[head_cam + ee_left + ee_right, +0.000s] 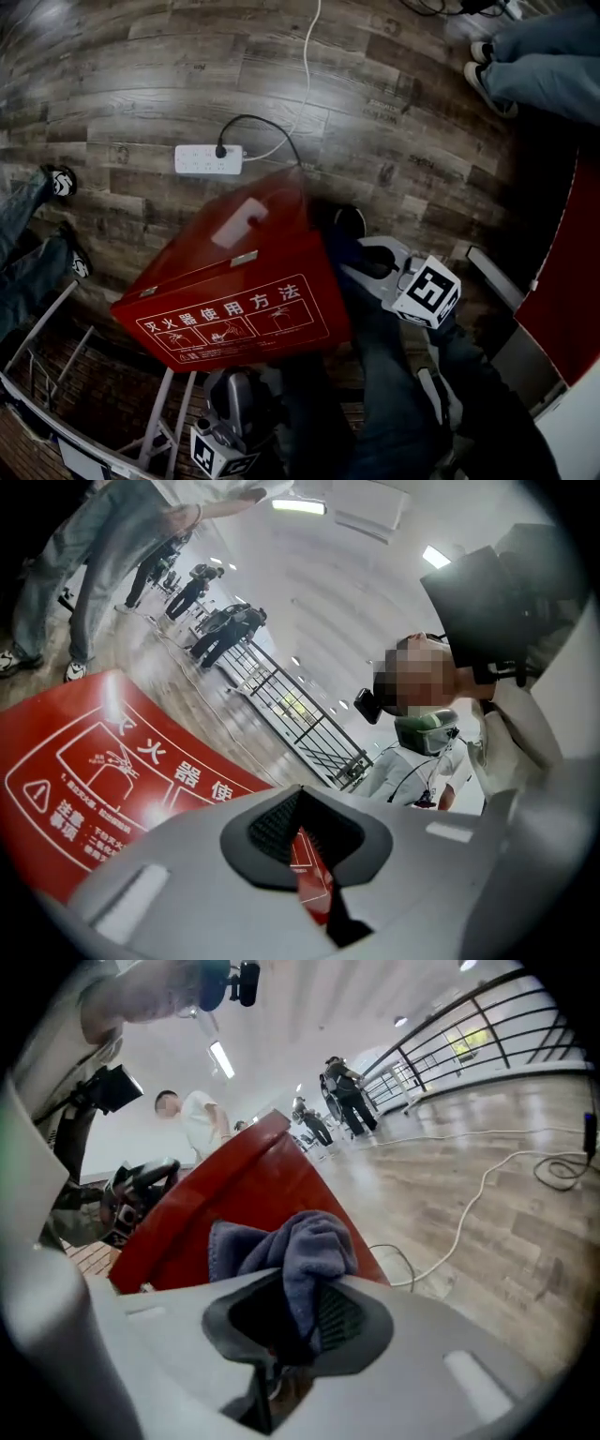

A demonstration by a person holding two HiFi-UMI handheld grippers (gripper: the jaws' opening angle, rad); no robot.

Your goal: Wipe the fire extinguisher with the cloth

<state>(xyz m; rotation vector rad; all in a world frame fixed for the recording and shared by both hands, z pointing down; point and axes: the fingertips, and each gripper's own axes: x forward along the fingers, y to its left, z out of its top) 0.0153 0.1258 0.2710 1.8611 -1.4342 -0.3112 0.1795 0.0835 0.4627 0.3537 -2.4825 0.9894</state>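
A red fire extinguisher box (pixel 234 291) printed with white instructions sits tilted above a wooden floor (pixel 394 122). The left gripper (pixel 305 846) has its fingers pinching the box's near edge, with a red sliver caught between them. The right gripper (pixel 292 1312) has its fingers pinching a grey-blue cloth (pixel 309 1237). The cloth bunches up just past the fingertips, close against the box's side. A white power strip (pixel 208 159) lies on the floor beyond the box.
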